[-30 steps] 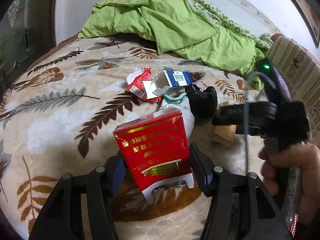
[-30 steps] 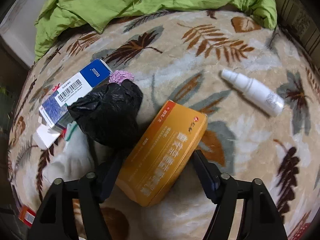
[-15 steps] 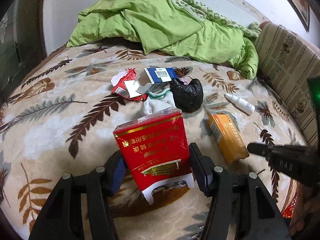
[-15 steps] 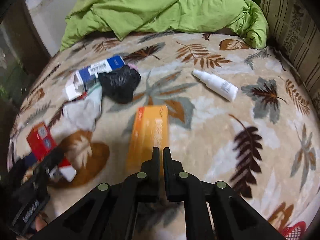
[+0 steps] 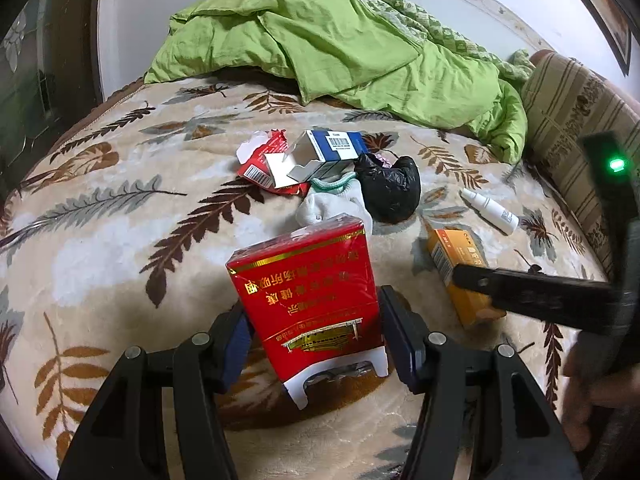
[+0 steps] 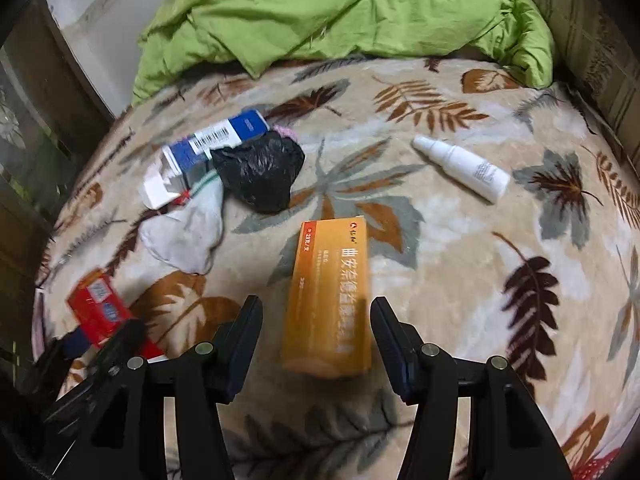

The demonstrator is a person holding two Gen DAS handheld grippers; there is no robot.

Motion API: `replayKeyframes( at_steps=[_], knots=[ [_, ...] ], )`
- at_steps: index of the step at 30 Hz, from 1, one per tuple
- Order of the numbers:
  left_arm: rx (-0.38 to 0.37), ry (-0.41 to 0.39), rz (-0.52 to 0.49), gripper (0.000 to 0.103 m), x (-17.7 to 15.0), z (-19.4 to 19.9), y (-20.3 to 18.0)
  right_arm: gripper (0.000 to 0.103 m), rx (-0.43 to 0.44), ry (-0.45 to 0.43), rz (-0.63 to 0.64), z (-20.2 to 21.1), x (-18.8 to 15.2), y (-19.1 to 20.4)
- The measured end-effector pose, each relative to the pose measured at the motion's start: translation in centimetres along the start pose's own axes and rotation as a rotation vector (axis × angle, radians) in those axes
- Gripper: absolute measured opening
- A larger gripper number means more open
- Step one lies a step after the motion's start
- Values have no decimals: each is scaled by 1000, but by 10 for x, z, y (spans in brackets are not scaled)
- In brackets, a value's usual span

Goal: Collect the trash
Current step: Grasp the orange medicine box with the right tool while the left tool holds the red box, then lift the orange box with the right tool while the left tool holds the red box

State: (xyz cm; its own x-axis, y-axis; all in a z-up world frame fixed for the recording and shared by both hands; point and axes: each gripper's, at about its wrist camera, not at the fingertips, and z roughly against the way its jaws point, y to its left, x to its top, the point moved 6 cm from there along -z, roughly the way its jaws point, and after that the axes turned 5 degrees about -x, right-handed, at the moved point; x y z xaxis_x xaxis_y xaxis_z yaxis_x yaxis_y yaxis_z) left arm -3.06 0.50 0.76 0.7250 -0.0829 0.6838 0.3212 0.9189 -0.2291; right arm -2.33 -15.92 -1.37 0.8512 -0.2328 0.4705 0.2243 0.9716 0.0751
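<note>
My left gripper (image 5: 314,336) is shut on a red cigarette pack (image 5: 308,300) and holds it above the blanket; the pack also shows in the right wrist view (image 6: 100,308). My right gripper (image 6: 316,340) is open, its jaws on either side of the near end of an orange medicine box (image 6: 332,296) that lies on the blanket, also visible in the left wrist view (image 5: 456,264). Farther back lie a black plastic bag (image 6: 258,168), a blue and white box (image 6: 216,144), a white sock (image 6: 188,236), torn red packaging (image 5: 264,160) and a white spray bottle (image 6: 460,168).
A leaf-patterned blanket (image 6: 460,280) covers the bed. A crumpled green duvet (image 5: 340,44) lies at the back. A striped cushion (image 5: 572,100) stands along the right side. A white wall (image 5: 120,20) runs behind the bed at left.
My right gripper was shut half a second ago and is now open around the orange box's near end. The left gripper kept the red pack and drew back a little.
</note>
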Motion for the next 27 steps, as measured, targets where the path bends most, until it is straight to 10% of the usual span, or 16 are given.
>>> replayKeyframes(
  at_steps=[27],
  knots=[
    [51,-130,-135,59,-12,51,-28,50,-7,-328,47,103,-64,-8]
  ],
)
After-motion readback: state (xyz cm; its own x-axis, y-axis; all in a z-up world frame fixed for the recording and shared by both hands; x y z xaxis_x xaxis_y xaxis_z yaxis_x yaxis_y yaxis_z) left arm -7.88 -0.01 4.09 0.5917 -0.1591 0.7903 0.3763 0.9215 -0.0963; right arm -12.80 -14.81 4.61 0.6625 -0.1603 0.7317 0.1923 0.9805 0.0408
